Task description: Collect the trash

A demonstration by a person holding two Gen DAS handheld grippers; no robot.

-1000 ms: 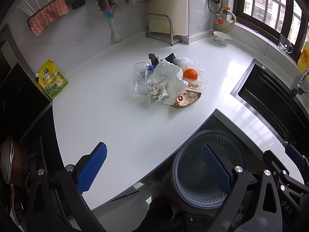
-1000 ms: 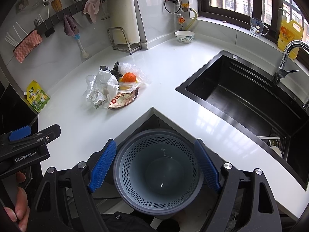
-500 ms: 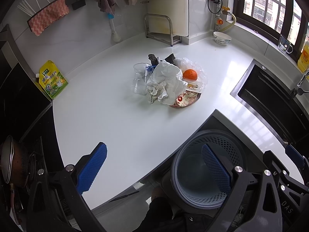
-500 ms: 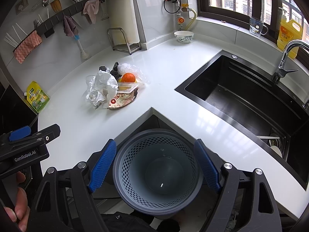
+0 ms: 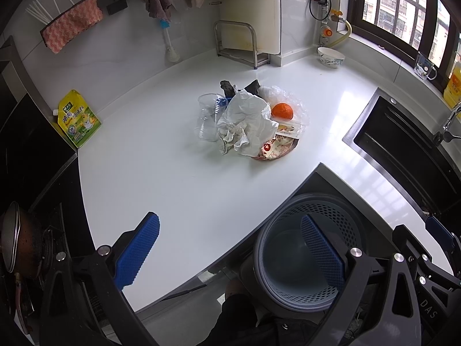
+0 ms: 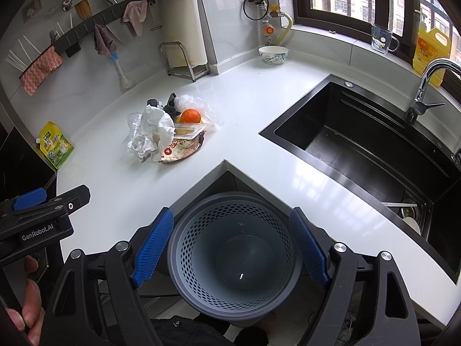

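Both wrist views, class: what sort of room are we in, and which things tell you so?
Most likely a home kitchen. A black sink with a tap is set into the white counter, cloths hang on a wall rail, and a pan sits at the far left.

The right gripper [image 6: 230, 245] gapes wide over the grey perforated bin [image 6: 234, 255] at six o'clock, the trash pile [image 6: 170, 128] at eleven o'clock on the white counter [image 6: 253, 109].

print on the yellow pouch [image 5: 77, 120] too small to read. clear cup [image 5: 209, 121] partly behind crumpled white paper [image 5: 248, 124]. snack wrapper [image 6: 181, 149] mostly buried. oil bottle [image 5: 453, 86] cut off by frame edge.
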